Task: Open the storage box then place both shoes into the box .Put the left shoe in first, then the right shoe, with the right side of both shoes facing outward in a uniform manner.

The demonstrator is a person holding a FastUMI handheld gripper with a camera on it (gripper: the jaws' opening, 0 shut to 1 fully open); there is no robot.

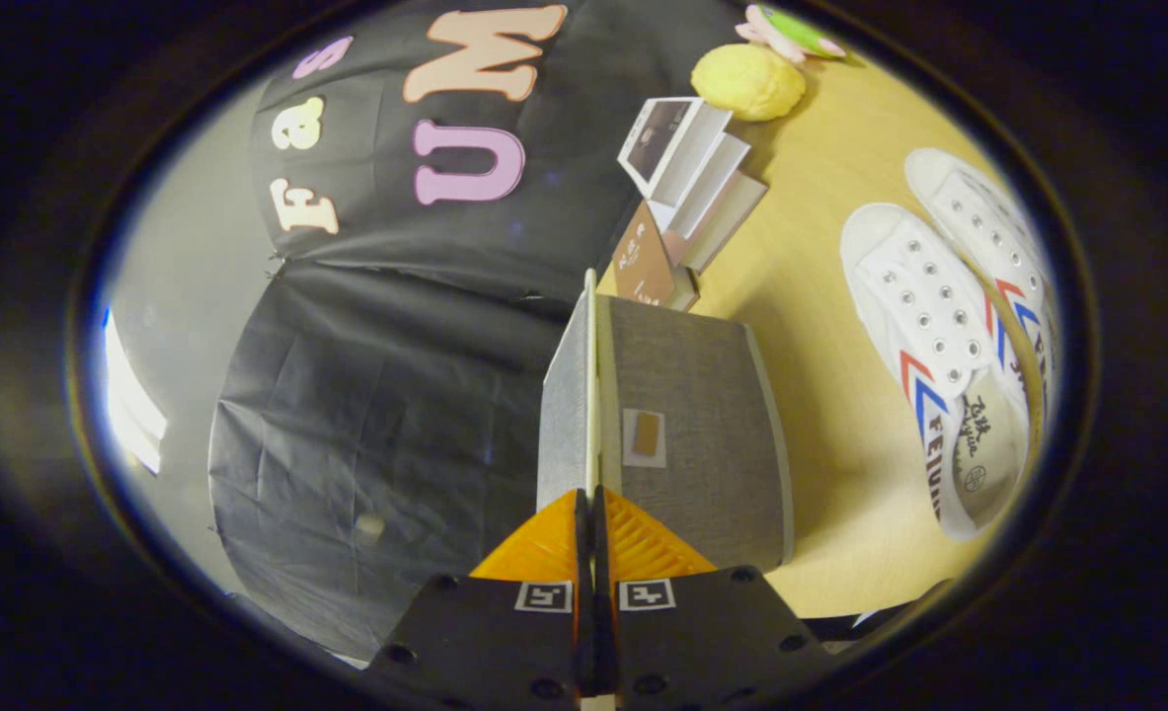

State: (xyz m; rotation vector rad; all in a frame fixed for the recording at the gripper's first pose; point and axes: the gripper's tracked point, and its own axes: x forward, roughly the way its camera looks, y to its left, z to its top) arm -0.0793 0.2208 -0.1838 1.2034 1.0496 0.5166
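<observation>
- Two fingers of the gripper (591, 513) sit pressed together on the thin pale edge of the storage box's lid (574, 395), the panel pinched between them and running straight ahead from the tips.
- One grey fabric-covered storage box (702, 434) stands on the wooden table (830, 326), just ahead of the fingers; the view is rolled sideways, so the tabletop runs up one side of the scene. The gripped lid stands edge-on against the box's grey face.
- One small pale tag with a brown centre (645, 436) sits on that grey face, just beside the held edge and a little ahead of the fingertips.
- Two white lace-up shoes lie side by side on the table, well apart from the box, their eyelets showing: the nearer shoe (924, 326) carries red and blue chevron stripes and lettering on its side, and the farther shoe (998, 247) lies just beside it with the same stripes.
- Several books (687, 193) lean in a fanned stack beyond the box's far end, close to the booth's black cloth wall (376, 395).
- One yellow rounded object (748, 81) rests on the table beyond the books, with a pink and green item (791, 32) just past it; what either is cannot be told.
</observation>
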